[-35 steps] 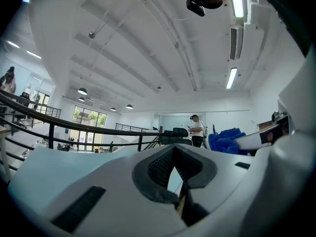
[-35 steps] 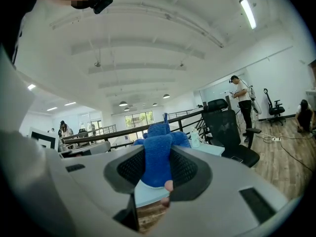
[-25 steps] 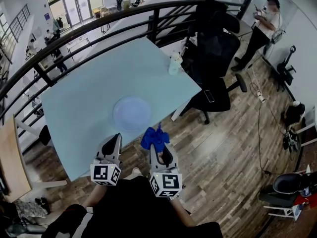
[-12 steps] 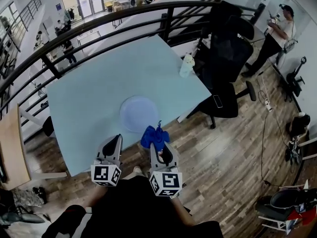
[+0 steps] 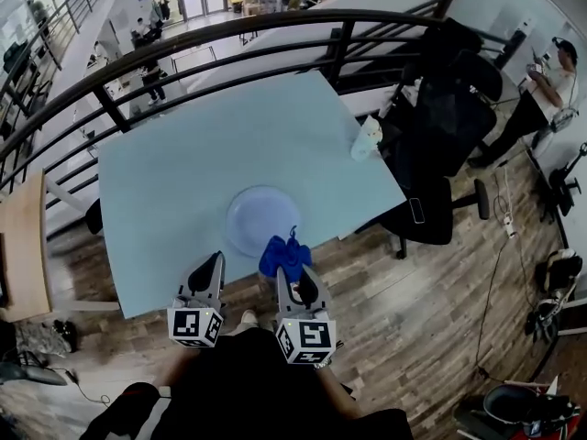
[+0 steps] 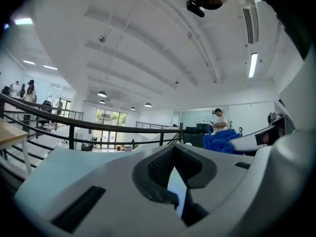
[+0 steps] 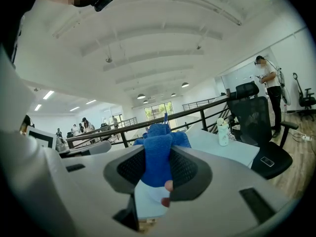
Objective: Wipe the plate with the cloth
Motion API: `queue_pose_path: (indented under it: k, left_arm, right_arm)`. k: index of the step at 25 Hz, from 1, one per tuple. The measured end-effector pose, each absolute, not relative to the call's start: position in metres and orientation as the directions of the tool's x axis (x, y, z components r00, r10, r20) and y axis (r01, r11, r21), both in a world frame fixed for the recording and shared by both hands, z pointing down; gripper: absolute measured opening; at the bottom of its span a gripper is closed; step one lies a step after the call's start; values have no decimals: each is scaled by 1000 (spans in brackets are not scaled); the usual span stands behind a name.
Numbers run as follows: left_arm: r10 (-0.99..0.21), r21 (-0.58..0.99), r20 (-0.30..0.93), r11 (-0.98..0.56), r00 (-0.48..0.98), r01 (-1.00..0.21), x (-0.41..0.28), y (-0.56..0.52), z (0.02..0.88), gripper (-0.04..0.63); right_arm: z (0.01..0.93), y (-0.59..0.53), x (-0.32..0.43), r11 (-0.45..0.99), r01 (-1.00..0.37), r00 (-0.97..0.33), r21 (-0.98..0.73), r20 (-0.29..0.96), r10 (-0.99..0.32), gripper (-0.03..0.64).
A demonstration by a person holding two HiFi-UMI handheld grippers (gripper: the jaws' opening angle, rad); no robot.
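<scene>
Between the jaws of the right gripper (image 5: 295,280), a blue cloth (image 5: 284,255) is clamped, just short of the plate (image 5: 257,211).

The cloth is gripped by its lower part, so a loose bunch is left ahead of the jaws, judged ready for wiping. The plate lies just ahead, near the close edge of the table (image 5: 174,172); contact cannot be told. The left gripper (image 5: 213,266) is held alongside, closed on nothing. Bare tabletop is left beyond and beside the plate; a bottle (image 5: 367,139) stands well apart, far right.

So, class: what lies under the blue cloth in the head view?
The cloth, clamped in the right gripper, overlaps the near rim of the plate and the table edge. That bit of rim is covered; contact with the plate cannot be told.
</scene>
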State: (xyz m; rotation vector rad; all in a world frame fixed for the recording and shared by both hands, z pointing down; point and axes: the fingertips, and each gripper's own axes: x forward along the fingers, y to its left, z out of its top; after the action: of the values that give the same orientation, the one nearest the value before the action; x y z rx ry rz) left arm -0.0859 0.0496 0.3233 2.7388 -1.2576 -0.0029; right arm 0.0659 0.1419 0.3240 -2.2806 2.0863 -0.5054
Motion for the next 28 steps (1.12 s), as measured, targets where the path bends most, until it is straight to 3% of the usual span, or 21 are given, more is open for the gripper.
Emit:
queue_pose_path:
  k: [28]
  left_arm:
    - [-958, 108, 72, -271, 279, -957, -35, -12, 324, 2]
  right_arm:
    - [333, -2, 125, 340, -910, -398, -236, 277, -875, 118]
